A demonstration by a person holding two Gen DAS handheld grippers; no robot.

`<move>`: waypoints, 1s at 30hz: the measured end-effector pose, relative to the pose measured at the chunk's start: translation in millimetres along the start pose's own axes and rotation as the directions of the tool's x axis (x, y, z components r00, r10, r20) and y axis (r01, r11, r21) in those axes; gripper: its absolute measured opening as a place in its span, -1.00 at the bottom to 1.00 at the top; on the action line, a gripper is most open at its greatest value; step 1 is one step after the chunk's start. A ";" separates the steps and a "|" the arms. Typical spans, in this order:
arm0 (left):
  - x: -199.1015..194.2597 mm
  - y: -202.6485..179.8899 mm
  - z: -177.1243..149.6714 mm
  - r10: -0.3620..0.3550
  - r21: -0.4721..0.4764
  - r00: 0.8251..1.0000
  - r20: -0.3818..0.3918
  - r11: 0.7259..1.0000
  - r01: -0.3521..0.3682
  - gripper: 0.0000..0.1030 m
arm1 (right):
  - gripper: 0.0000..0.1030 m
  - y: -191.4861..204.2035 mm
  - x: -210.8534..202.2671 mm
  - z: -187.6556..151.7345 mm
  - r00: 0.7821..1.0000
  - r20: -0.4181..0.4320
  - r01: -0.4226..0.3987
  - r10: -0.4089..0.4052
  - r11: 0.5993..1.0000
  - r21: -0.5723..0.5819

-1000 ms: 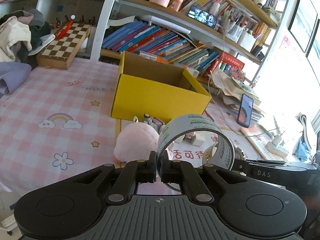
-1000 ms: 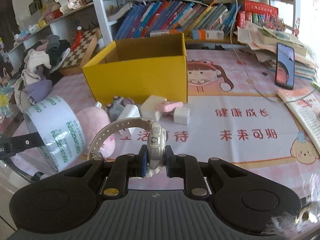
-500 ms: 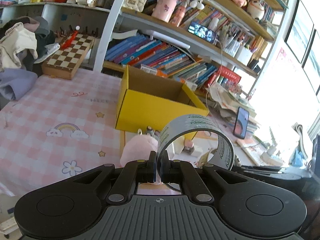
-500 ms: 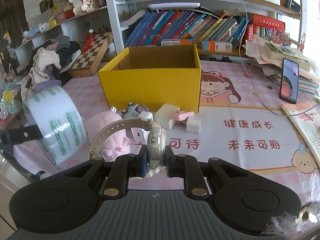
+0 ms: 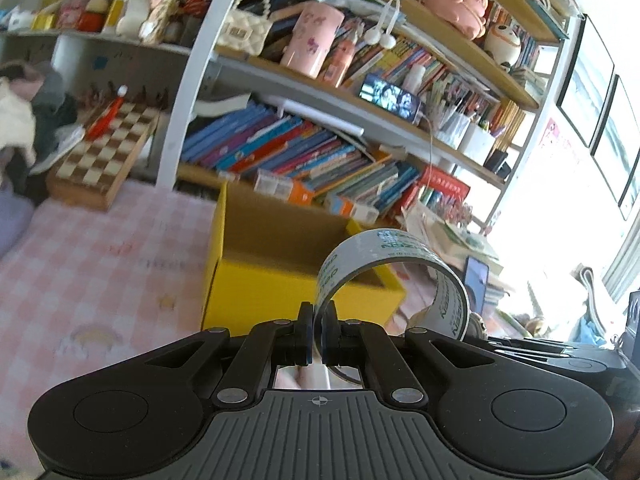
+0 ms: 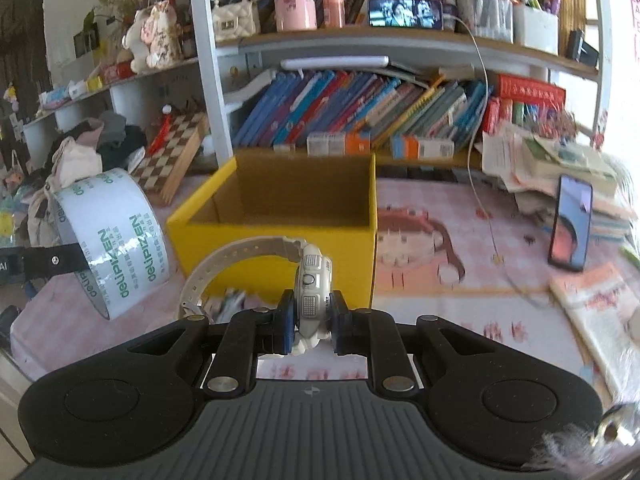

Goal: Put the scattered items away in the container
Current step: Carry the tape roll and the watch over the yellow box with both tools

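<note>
Transport is the step in hand: both grippers carry an item toward the open-topped yellow cardboard box [image 6: 280, 216], which serves as landmark for everything below. The left gripper [image 5: 316, 334] has its fingers pinched together on the thin wall of a wide roll of clear packing tape with green lettering [image 5: 394, 276]; seen from the right wrist camera, the same roll [image 6: 108, 240] hangs to the left of the box, in front of its near left corner and clear of the tabletop. The right gripper [image 6: 310, 320] is clamped on the case of a cream-white plastic wristwatch [image 6: 314, 288], whose looped, perforated strap arches leftward in front of the box's near wall.

Neither item is over the box opening yet, as far as I can judge. The next move probably calls for carrying each one forward, above the near rim, then spreading the fingers so it drops inside.

Box walls are stiff and matte, brown inside, and the interior looks empty from here. Tape is glossy, smooth and rigid as a ring; the watch strap looks flexible and may swing. A few small blurred items lie on the pink checked tablecloth [image 6: 460, 304] just before the box's near wall.
</note>
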State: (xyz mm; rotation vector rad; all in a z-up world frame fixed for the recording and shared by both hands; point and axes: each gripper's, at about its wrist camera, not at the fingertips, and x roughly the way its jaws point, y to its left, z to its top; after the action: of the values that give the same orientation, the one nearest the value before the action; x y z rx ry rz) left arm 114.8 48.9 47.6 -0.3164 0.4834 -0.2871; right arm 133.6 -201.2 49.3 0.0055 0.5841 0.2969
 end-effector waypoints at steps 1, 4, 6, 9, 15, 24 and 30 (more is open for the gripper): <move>4.8 -0.7 5.9 0.003 0.009 1.000 0.008 1.000 -0.003 -0.95 | -0.69 -2.9 5.2 6.1 1.000 0.008 -0.002 0.002 1.000 -0.001; 17.4 -2.1 19.7 0.016 0.027 1.000 0.022 0.999 -0.017 -0.95 | -0.69 -11.4 20.7 24.3 1.000 0.031 -0.007 0.007 1.000 -0.005; 26.6 -2.3 28.0 0.030 0.037 0.999 0.026 0.999 -0.031 -0.95 | -0.69 -15.7 32.2 34.8 0.999 0.034 -0.019 0.019 1.000 -0.011; 40.5 0.0 37.9 0.053 0.057 0.998 0.020 0.997 -0.054 -0.95 | -0.69 -19.2 50.2 49.4 0.998 0.035 -0.044 0.045 0.999 -0.033; 82.0 9.4 57.3 0.117 0.106 0.993 -0.021 0.988 -0.114 -0.95 | -0.69 -15.5 97.0 77.0 0.995 -0.006 -0.100 0.100 0.983 -0.152; 146.5 9.2 78.4 0.185 0.269 0.979 -0.082 0.950 -0.157 -0.95 | -0.69 -11.0 173.0 97.0 0.985 -0.136 -0.147 0.107 0.928 -0.342; 187.7 5.8 84.0 0.213 0.363 0.964 -0.160 0.921 -0.143 -0.95 | -0.69 -17.1 214.9 108.3 0.972 -0.216 -0.177 0.092 0.892 -0.417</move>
State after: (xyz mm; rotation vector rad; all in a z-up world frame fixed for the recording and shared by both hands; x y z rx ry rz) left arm 316.5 9.3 39.6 0.1062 0.6415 -0.2211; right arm 367.6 -149.3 21.7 -0.4208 0.6999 0.5643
